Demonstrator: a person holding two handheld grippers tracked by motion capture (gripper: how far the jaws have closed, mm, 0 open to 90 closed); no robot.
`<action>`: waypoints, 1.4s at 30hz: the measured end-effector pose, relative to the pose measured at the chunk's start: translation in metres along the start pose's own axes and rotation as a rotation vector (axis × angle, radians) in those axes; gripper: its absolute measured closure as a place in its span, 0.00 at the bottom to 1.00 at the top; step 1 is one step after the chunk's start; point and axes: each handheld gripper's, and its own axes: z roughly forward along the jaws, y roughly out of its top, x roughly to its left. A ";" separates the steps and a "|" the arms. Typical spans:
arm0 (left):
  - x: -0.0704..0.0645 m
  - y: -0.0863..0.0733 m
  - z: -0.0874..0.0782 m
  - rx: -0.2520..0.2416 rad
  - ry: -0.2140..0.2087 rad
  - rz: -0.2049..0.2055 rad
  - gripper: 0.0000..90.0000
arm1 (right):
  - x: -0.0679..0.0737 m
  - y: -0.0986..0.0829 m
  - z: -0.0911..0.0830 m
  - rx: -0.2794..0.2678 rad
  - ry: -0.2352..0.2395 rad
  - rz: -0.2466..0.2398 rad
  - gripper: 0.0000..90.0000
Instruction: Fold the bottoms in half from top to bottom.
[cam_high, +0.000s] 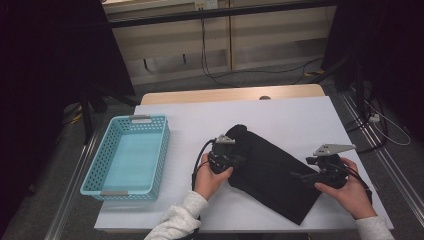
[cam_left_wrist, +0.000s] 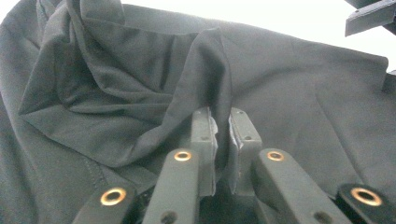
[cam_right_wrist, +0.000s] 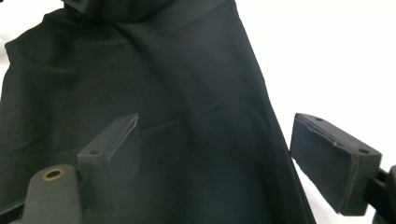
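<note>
The black cloth (cam_high: 270, 170) lies spread on the white table (cam_high: 300, 120), between the two grippers. The left gripper (cam_left_wrist: 223, 140) has its jaws nearly closed, pinching a raised fold of the cloth. The right gripper (cam_right_wrist: 217, 163) stands wide open, straddling the cloth's edge, holding nothing. A blue basket (cam_high: 127, 155) sits well beyond the left gripper's outer side.

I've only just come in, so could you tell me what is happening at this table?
A person is handling a black garment lying on the white table with a tool in each hand. The left tool is pinched shut on a raised fold of the cloth. The right tool is open, its jaws straddling the garment's edge. A light blue basket sits empty to the left.
</note>
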 end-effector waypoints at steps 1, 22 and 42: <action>0.000 0.000 0.000 0.006 -0.003 -0.002 0.88 | 0.000 0.000 0.000 -0.001 -0.002 0.000 0.19; 0.027 0.014 -0.038 -0.091 0.133 -0.091 0.26 | 0.001 0.004 -0.002 -0.013 -0.004 -0.010 0.19; 0.021 0.035 0.021 -0.013 -0.003 -0.101 0.66 | 0.000 0.001 -0.005 -0.015 -0.008 0.000 0.19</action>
